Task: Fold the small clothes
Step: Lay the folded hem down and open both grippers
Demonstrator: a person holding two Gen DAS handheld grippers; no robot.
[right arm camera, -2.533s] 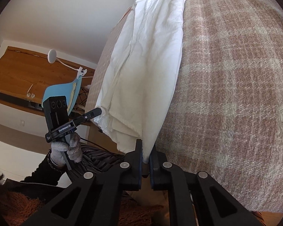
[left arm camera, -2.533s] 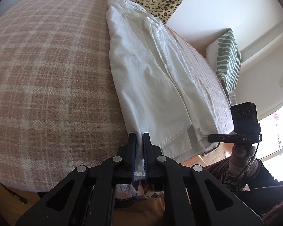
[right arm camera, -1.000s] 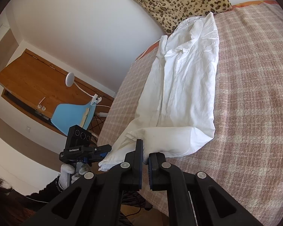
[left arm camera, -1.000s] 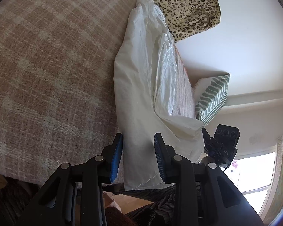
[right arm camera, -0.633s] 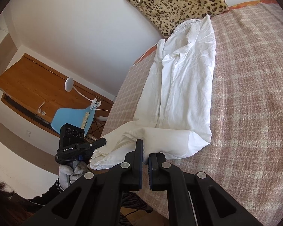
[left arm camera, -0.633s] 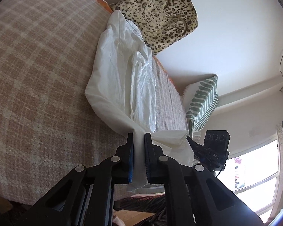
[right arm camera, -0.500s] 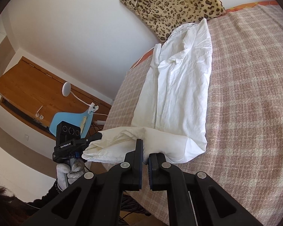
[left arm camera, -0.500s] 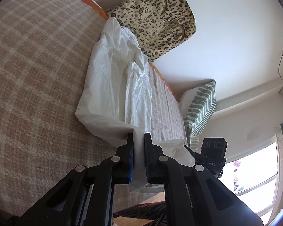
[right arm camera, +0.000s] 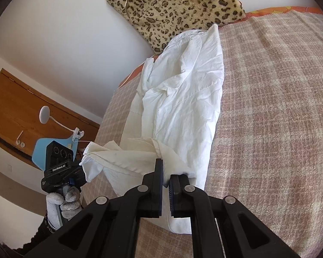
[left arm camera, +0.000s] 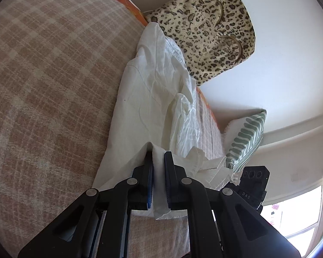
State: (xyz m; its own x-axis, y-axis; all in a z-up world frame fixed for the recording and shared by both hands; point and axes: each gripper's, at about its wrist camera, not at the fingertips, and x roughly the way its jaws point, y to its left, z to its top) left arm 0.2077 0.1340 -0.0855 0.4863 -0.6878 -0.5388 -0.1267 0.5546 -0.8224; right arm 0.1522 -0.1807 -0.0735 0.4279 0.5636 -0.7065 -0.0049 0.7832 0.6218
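A white shirt (left arm camera: 144, 99) lies lengthwise on a bed with a pink plaid blanket (left arm camera: 43, 75), collar toward the far wall. My left gripper (left arm camera: 158, 157) is shut on the shirt's bottom hem, lifted and carried over the body. My right gripper (right arm camera: 166, 169) is shut on the other hem corner of the shirt (right arm camera: 183, 99). The hem hangs between the two grippers above the blanket (right arm camera: 280, 118). The right gripper shows in the left wrist view (left arm camera: 250, 185); the left one, in a gloved hand, shows in the right wrist view (right arm camera: 60, 172).
A leopard-print bag (left arm camera: 206, 25) leans on the wall behind the collar (right arm camera: 172, 4). A green-striped pillow (left arm camera: 245, 137) lies at the bed's side. A wooden desk with a blue chair (right arm camera: 53, 148) and a lamp (right arm camera: 44, 112) stands beyond the bed.
Both grippers have lifted the hem off the bed edge and carried it forward over the shirt toward the collar. The left gripper opened briefly, then shut on the hem again.
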